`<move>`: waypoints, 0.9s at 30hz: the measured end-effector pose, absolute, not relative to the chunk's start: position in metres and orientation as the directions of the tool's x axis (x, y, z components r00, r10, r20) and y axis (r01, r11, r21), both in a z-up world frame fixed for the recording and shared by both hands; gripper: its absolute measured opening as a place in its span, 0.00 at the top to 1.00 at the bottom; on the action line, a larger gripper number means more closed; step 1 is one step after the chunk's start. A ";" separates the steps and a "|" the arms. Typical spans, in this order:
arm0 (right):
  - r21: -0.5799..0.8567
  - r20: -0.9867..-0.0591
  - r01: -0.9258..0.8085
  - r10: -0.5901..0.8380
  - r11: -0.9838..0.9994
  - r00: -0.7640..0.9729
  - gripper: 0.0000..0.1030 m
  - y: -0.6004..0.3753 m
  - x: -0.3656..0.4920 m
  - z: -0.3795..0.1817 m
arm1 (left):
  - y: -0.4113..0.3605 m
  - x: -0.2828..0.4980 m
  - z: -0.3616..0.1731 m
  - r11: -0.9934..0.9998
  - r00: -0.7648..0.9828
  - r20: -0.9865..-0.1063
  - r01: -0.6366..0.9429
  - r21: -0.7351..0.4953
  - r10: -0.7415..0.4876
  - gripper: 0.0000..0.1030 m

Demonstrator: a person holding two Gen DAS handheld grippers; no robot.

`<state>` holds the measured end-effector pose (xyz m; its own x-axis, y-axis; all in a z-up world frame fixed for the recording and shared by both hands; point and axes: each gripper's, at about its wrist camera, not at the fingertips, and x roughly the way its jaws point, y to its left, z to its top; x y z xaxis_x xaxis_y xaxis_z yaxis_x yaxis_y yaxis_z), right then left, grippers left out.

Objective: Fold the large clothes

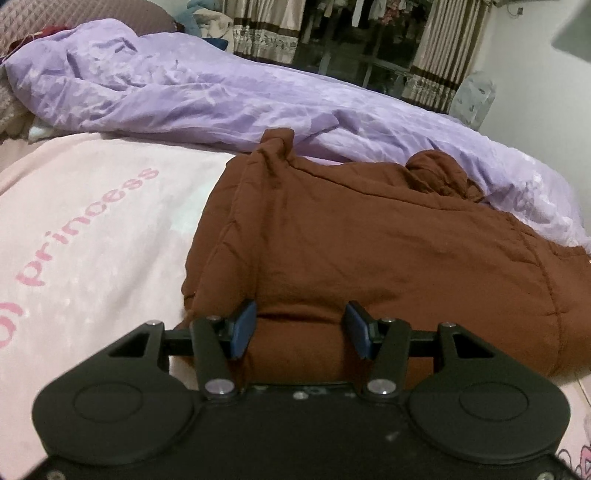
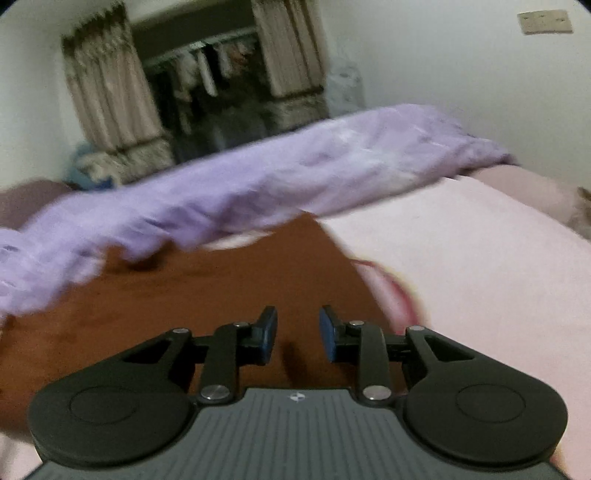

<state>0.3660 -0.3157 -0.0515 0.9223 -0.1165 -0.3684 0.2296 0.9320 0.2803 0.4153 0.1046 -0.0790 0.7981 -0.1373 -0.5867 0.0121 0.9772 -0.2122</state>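
We see the brown padded garment [image 1: 369, 240] lying at frame centre on the pink sheet [image 1: 92, 221], below the purple duvet [image 1: 221, 96]. Left gripper [image 1: 301, 328]: fingers spread, straddling a fold. Right gripper [image 2: 298, 334]: fingers parted, holding nothing.

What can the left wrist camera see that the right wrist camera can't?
Only the left wrist view shows the pink word princess on the bed sheet, and the brown coat's bunched far corner. Only the right wrist view shows a beige wall plate and the bed's far pink corner. Both show the brown coat, the purple quilt, the striped curtains and an open gripper: the left gripper and the right gripper.
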 end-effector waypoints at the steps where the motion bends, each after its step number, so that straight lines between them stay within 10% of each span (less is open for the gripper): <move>1: 0.284 -0.355 0.198 -0.089 0.938 0.931 0.67 -0.303 0.367 -0.046 | 0.104 0.415 -0.079 0.977 0.798 -0.586 0.013 -0.212 -0.138 0.47; 9: 0.237 -0.328 -0.053 0.131 0.970 0.936 0.67 -0.188 0.389 -0.023 | 0.107 0.414 -0.081 0.976 0.803 -0.576 0.029 -0.218 -0.152 0.47; 27: 0.085 -0.472 0.039 0.006 0.996 0.881 0.65 -0.127 0.427 -0.079 | 0.109 0.404 -0.076 0.967 0.821 -0.541 0.052 -0.250 -0.184 0.41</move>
